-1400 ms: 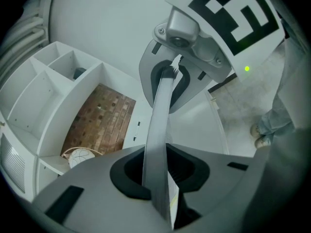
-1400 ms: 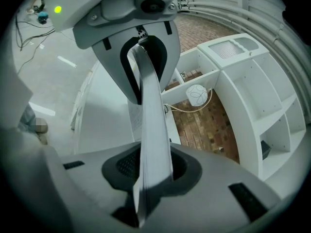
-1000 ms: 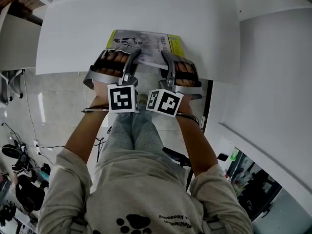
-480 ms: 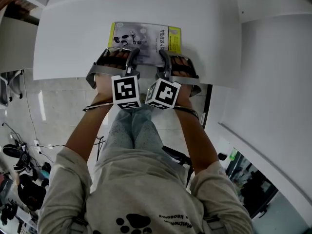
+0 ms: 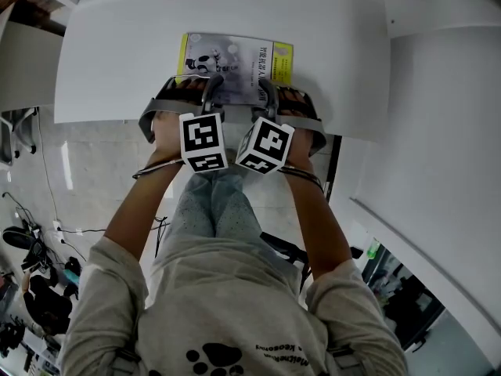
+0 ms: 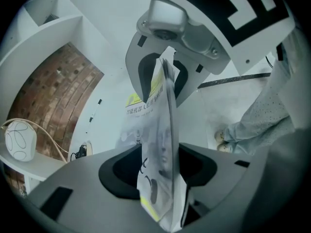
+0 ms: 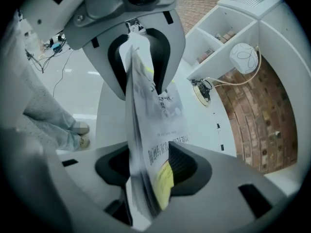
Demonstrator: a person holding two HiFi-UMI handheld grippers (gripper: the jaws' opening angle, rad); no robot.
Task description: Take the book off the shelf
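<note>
**Change since earlier frame.** Both tongs and the book have come down. The book, formerly tipped up off the surface, now lies flat on the white table.

**Left tongs** [image 5: 209,99]: jaws have just been opening and now stand apart. The book's near edge stands between them with a gap at each pad, so there is no clamp.

**Right tongs** [image 5: 267,100]: jaws have likewise just been opening. They are apart around the same near edge and do not appear to press on it.

**Book** [image 5: 235,61]: thin paperback with a grey pictured cover facing up and yellow bands at its left and right ends.
- Place: on the table [image 5: 117,69], close to its near edge, between the two tongs' tips.
- Long axis: runs left to right, with one long edge near and the other far.
- Handling (judged): light, limp rather than stiff. The leaves fan and the cover bows in both gripper views. The cover looks glossy, so it is likely slippery.
- Hold (judged): best taken along the near long edge at two spaced points, as the tongs now stand. A single corner grip would let it droop.

**Marker cubes** [image 5: 203,142]: one on each gripper, close together.

**Surroundings:**
- White shelf unit [image 7: 228,47] beyond the table.
- Round white lamp [image 6: 19,140] with a cord, sitting on the shelf unit.
- Brick wall [image 6: 53,96] behind.

**Task status (judged):** the book is off the shelf and set down, with release under way.
</note>
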